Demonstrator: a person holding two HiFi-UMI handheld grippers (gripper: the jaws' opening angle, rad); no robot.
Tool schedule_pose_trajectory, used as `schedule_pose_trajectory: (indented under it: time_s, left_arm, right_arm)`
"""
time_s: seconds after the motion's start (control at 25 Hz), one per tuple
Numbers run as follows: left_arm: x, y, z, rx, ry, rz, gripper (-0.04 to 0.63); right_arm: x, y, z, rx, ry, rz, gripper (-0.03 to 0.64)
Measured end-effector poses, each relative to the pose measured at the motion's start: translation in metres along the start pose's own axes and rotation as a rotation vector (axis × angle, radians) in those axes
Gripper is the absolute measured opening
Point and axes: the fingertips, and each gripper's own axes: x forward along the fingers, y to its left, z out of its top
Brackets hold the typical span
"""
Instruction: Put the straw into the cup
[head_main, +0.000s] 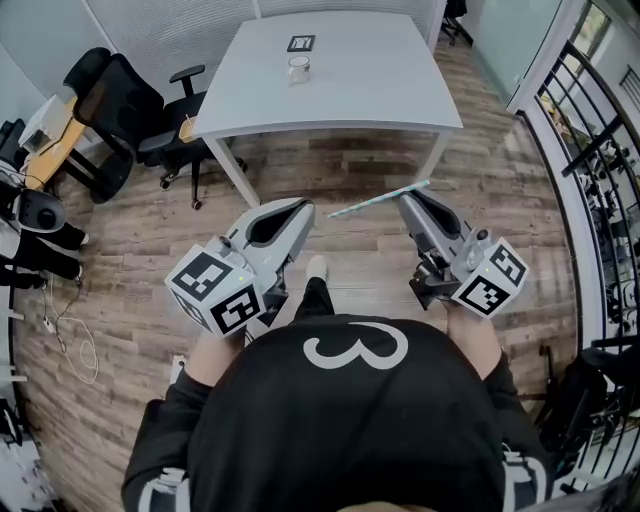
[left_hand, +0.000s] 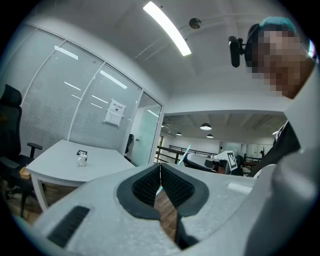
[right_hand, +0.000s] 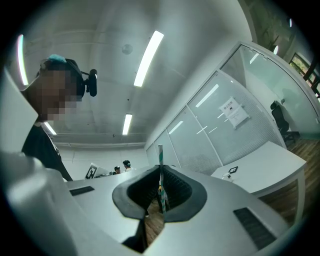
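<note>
Looking down past the black shirt, we see the left gripper (head_main: 298, 207) nearest, its jaws pressed together with nothing between them. Just beside it, the right gripper (head_main: 406, 198) is clenched on the straw (head_main: 378, 200). This is a thin striped one that sticks out sideways from the jaw tips toward the left gripper, above the wooden floor (head_main: 480, 170). Farther ahead stands the white table (head_main: 370, 90). The cup (head_main: 298, 69) is on it, near a small marker card (head_main: 301, 44) and well apart from the straw.
</note>
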Motion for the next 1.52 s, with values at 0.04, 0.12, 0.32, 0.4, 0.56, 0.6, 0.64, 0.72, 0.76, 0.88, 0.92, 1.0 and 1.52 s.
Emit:
schedule_pose_trajectory:
  time_s: [0.04, 0.12, 0.32, 0.4, 0.56, 0.6, 0.64, 0.72, 0.76, 0.88, 0.92, 1.0, 1.52]
  left_arm:
    - [0.003, 0.004, -0.001, -0.002, 0.002, -0.003, 0.017]
    - [0.008, 0.013, -0.004, -0.008, 0.006, -0.007, 0.017]
    - [0.02, 0.039, -0.005, -0.01, 0.01, -0.012, 0.017]
    - [0.026, 0.055, -0.003, -0.019, 0.01, -0.008, 0.017]
    - [0.042, 0.092, 0.006, -0.026, 0.018, -0.013, 0.017]
    - [0.047, 0.102, 0.009, -0.027, 0.022, -0.017, 0.017]
    - [0.053, 0.111, 0.013, -0.028, 0.026, -0.021, 0.017]
    - [0.067, 0.13, 0.02, -0.03, 0.03, -0.03, 0.017]
    - [0.073, 0.139, 0.024, -0.031, 0.033, -0.034, 0.017]
    - [0.093, 0.168, 0.033, -0.033, 0.045, -0.047, 0.017]
    - [0.099, 0.179, 0.037, -0.034, 0.049, -0.051, 0.017]
    - [0.113, 0.205, 0.046, -0.04, 0.053, -0.058, 0.017]
    - [0.169, 0.326, 0.078, -0.042, 0.048, -0.091, 0.017]
  right_arm:
    - [0.003, -0.004, -0.002, 0.002, 0.001, -0.004, 0.029]
    - [0.009, -0.012, -0.005, 0.005, 0.003, -0.008, 0.029]
    - [0.031, -0.032, -0.009, -0.005, 0.011, -0.011, 0.029]
    - [0.043, -0.042, -0.011, -0.001, 0.013, -0.011, 0.029]
    - [0.073, -0.067, -0.011, 0.005, 0.016, -0.018, 0.029]
    - [0.081, -0.074, -0.01, 0.007, 0.017, -0.022, 0.029]
    - [0.089, -0.082, -0.01, 0.009, 0.018, -0.025, 0.029]
    - [0.104, -0.098, -0.007, 0.011, 0.02, -0.033, 0.029]
    - [0.112, -0.106, -0.004, 0.01, 0.018, -0.037, 0.029]
    - [0.136, -0.131, 0.003, 0.006, 0.009, -0.05, 0.029]
    - [0.145, -0.141, 0.004, 0.007, 0.009, -0.056, 0.029]
    - [0.168, -0.162, 0.006, 0.014, 0.012, -0.067, 0.029]
    - [0.263, -0.249, 0.013, -0.003, 0.004, -0.114, 0.029]
